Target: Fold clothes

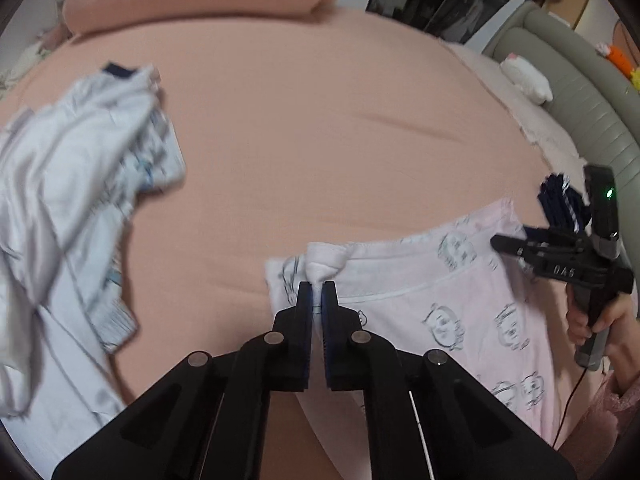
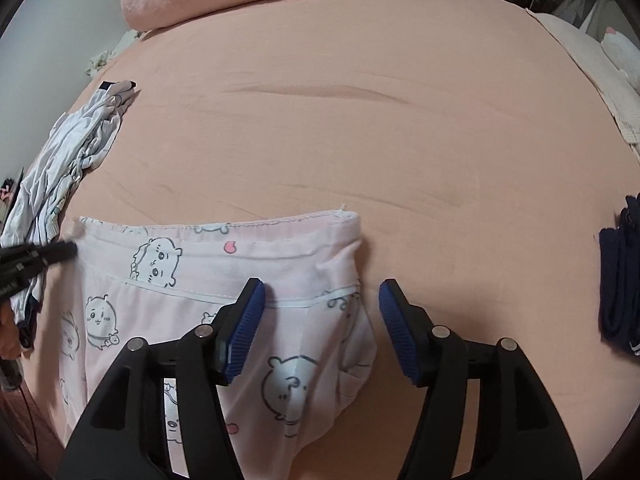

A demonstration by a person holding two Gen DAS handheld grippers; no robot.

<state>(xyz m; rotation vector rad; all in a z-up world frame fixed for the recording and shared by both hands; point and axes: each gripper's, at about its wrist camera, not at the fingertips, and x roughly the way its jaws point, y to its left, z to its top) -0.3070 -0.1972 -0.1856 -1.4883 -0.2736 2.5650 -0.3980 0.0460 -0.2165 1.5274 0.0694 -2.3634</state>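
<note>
Left claw [image 1: 318,288] clamped on a bunched corner of the pink garment [image 1: 460,312], pads pinched together on the cloth. Right claw [image 2: 322,304] apart, gripping nothing, straddling the garment's other edge just below. Garment spread on the bed [image 2: 360,120] between both claws. White clothes [image 1: 72,200] heaped left of the left claw. Navy cloth [image 2: 620,280] right of the right claw.

The left gripper [image 1: 318,288] pinches a bunched white corner of the pink printed garment [image 1: 452,312], which lies on the peach bed [image 1: 300,128]. To the right a hand [image 1: 600,320] holds the right gripper [image 1: 516,246] over the garment's far edge. A blurred white clothes heap [image 1: 72,200] lies left.
</note>
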